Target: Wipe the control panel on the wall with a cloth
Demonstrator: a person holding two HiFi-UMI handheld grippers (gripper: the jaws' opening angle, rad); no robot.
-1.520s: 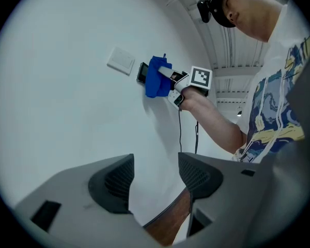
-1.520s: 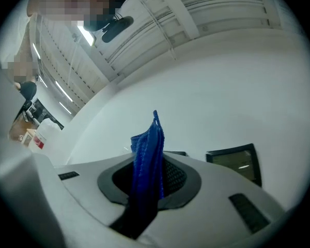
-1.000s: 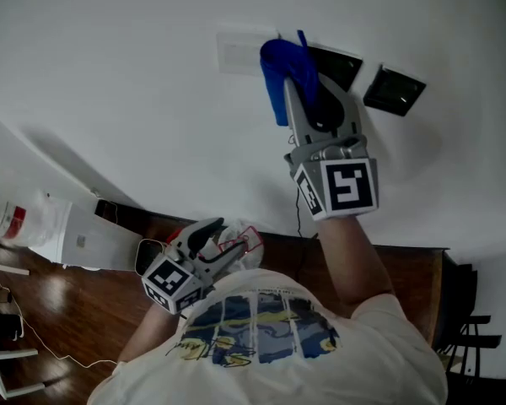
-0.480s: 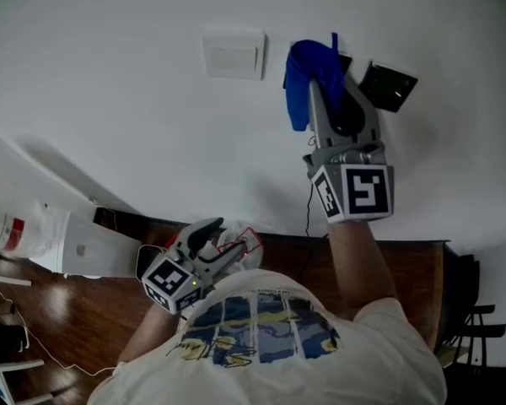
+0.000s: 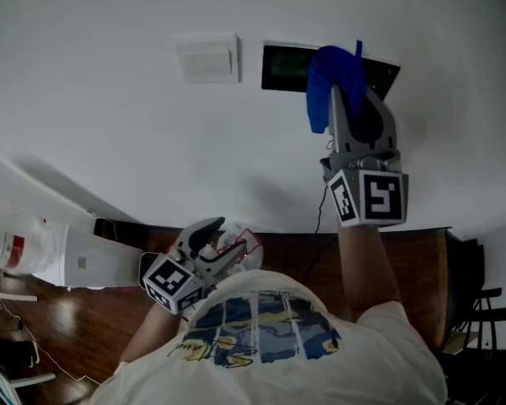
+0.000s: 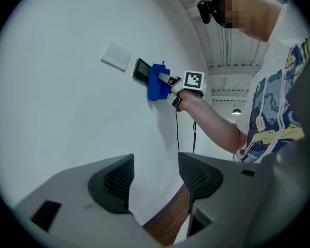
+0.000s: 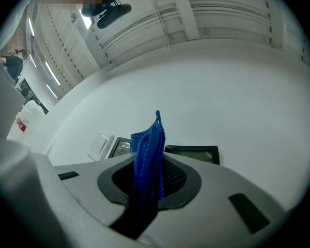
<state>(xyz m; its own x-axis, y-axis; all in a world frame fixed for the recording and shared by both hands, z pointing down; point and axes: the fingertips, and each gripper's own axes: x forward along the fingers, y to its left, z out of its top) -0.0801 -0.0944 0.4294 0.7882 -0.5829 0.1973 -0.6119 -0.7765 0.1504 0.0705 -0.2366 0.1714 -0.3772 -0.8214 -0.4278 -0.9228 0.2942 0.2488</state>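
Two black control panels sit side by side on the white wall: the left one [image 5: 285,67] [image 7: 121,147] is bare, the right one [image 5: 386,74] [image 7: 194,153] is partly covered. My right gripper [image 5: 347,93] [image 7: 150,175] is raised to the wall and shut on a blue cloth [image 5: 327,76] [image 7: 149,151] [image 6: 156,82]. The cloth is pressed against the wall at the gap between the panels and over the right one's left part. My left gripper [image 5: 228,243] [image 6: 155,177] hangs low by the person's chest, open and holding nothing.
A white switch plate [image 5: 207,59] [image 6: 116,56] is left of the panels. A thin cable [image 5: 320,218] hangs down the wall below the right gripper. Dark wooden floor [image 5: 84,310] lies below, with a white red-labelled bag [image 5: 17,247] at the left.
My right gripper has slid the blue cloth rightward along the wall, off the left panel toward the right one. The left gripper has stayed put.
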